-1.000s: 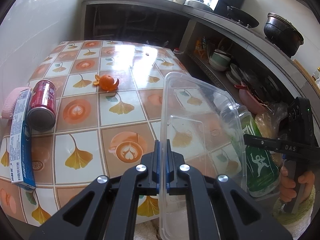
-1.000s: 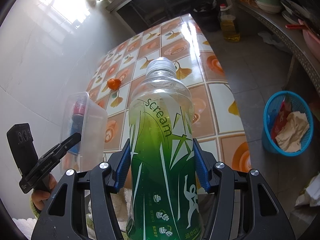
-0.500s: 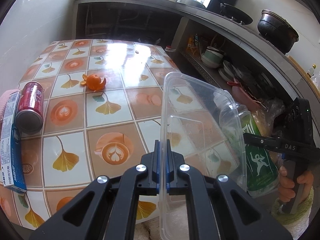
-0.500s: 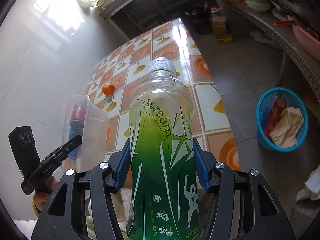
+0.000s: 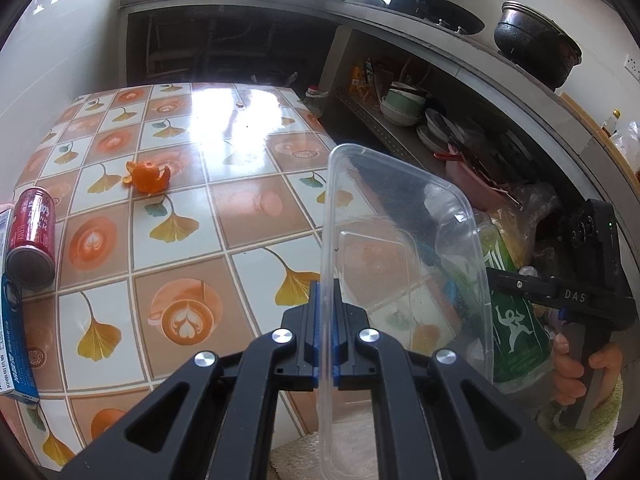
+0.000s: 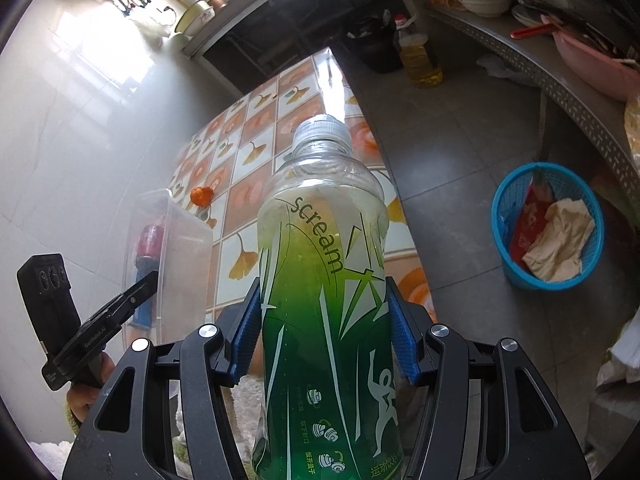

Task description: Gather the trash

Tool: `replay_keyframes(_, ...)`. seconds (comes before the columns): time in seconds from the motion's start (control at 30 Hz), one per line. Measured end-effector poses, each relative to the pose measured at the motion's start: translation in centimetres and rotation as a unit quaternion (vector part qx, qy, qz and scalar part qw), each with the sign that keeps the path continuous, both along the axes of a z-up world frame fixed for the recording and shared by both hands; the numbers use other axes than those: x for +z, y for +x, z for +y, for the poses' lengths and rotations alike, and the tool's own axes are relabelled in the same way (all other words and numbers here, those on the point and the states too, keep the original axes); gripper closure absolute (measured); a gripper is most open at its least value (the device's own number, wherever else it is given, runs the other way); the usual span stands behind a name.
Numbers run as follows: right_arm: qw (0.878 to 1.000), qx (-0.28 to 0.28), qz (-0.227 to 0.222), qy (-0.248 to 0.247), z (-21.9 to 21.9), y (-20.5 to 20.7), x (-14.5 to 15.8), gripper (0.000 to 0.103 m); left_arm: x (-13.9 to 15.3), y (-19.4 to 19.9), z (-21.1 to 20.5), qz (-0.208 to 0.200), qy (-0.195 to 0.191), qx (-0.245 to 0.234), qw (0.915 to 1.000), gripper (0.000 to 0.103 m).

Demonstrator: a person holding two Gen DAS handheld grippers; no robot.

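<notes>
Two grips: your left gripper [image 5: 327,322] pinches the clear plastic container [image 5: 404,256] rim pointing twelve o'clock; your right gripper [image 6: 324,340] clamps the green Scream bottle [image 6: 324,280] upright.

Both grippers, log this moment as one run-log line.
left gripper: shut on clear plastic container | right gripper: shut on green drink bottle | blue waste basket: on floor | stage: carrying trash

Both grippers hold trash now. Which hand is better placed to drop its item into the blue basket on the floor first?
Right, probably. The blue basket shows only in the right wrist view, on the floor right of the table, near the right gripper clamping the green bottle. The left gripper, pinching the clear container, faces the table.
</notes>
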State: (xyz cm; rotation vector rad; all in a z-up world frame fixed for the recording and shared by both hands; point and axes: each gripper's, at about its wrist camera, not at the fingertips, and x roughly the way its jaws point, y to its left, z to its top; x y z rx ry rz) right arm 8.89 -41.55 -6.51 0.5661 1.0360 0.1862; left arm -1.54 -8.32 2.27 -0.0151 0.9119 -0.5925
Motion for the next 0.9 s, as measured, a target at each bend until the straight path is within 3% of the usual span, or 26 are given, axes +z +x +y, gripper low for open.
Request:
replay_keyframes(0.4, 0.999, -0.04, -0.002, 0.018, -3.6, -1.4, -0.8, 0.049, 0.4, 0.5, -4.5, -0.003, 0.008, -0.037, 0.9993, 0.1)
replay_keyframes(0.9, 0.993, -0.117, 0.007, 0.026, -10.1, -5.2, -1.7, 0.049, 0.6, 1.2, -13.3, -0.002, 0.013, -0.11, 0.9939, 0.1)
